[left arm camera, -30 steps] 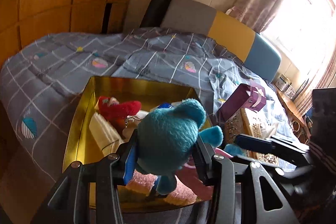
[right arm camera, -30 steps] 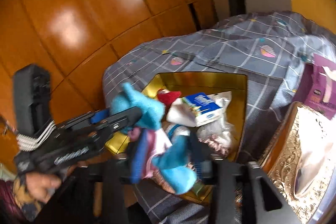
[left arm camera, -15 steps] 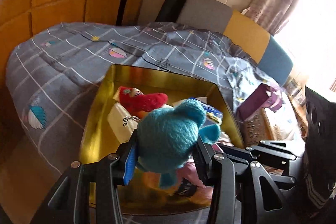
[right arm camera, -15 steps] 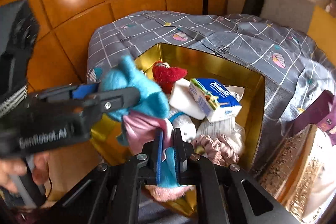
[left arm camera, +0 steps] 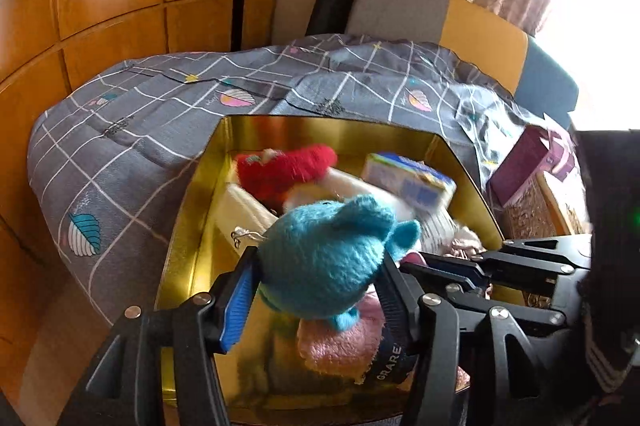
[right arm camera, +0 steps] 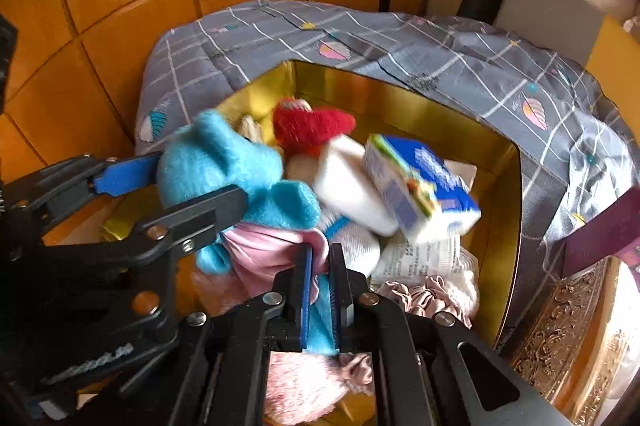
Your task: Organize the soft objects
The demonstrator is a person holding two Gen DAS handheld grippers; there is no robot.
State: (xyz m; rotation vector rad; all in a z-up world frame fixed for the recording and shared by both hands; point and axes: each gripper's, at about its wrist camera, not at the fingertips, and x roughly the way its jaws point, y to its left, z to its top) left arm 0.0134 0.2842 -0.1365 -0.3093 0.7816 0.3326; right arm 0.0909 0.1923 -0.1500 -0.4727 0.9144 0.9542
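Blue plush toy (left arm camera: pixel 324 262) upright, head up; left gripper (left arm camera: pixel 316 290) jaws just opening around it; right gripper (right arm camera: pixel 318 290) clamps its leg.

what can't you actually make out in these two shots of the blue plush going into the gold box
- Blue plush toy, left wrist view: its lower body, hidden behind the left gripper.
- Left gripper's pads, either view: whether they still press the toy; the jaws have just been opening.
- Blue-and-white packet, right wrist view: print blurred.
- Gold box floor, both views: buried under soft things.
- Right gripper, right wrist view: pinches the toy's pink cloth and a blue limb; which one carries it is unclear.
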